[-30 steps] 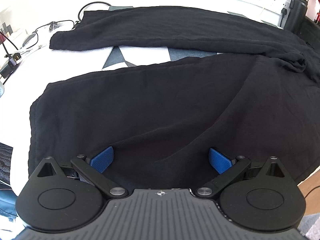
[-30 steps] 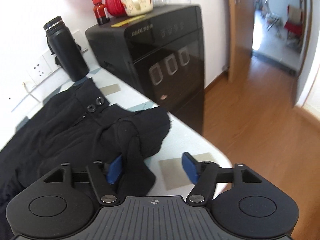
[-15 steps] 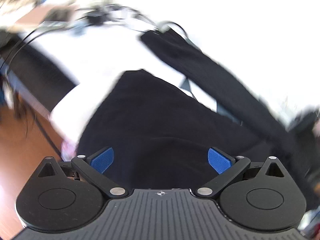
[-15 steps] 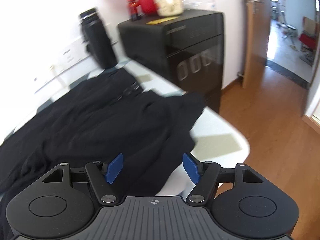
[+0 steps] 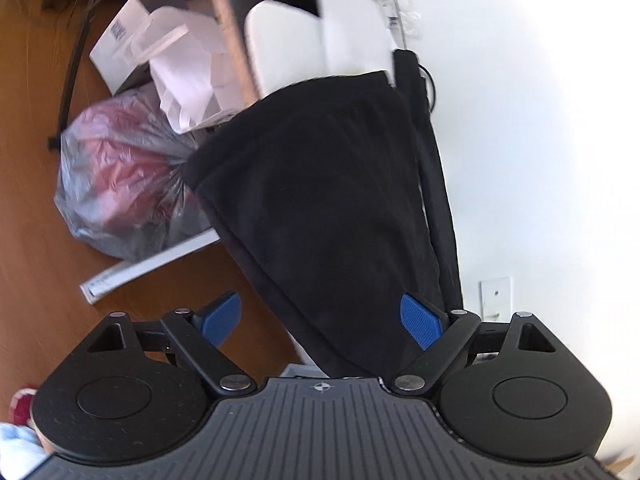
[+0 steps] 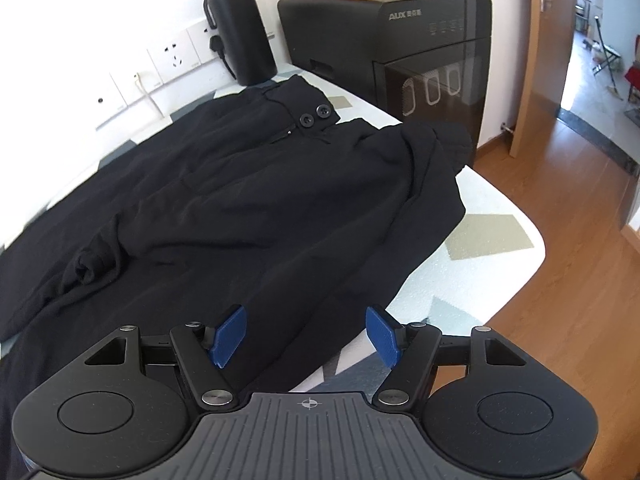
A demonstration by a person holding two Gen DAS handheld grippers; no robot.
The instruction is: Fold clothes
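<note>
- A pair of black trousers is seen spread over the counter, ahead of and to the left of the right gripper; the waistband with two buttons lies at the far end from those jaws.
- The long axis of the trousers runs from the far waistband back and leftward past the jaws, and a rumpled fold is bunched at the far right near the counter's corner.
- The right jaws are held wide apart with nothing between them; the near hem of the cloth lies just below and ahead of the gap.
- The left gripper is likewise spread wide and nothing is clamped; black cloth passes ahead of the gap, nearer the right-hand pad, though contact cannot be told.
- The right gripper is judged the nearer to a flat, reachable edge.
- Whether the spread shape is a stage before folding or one fold already laid cannot be settled from these views.
- Only the left view shows cloth hanging past the counter's edge above the wooden floor, with a plastic bag and cardboard boxes beyond the left-hand pad.
- Only the right view shows the waistband, a black flask and a black appliance beyond the far end.
</note>
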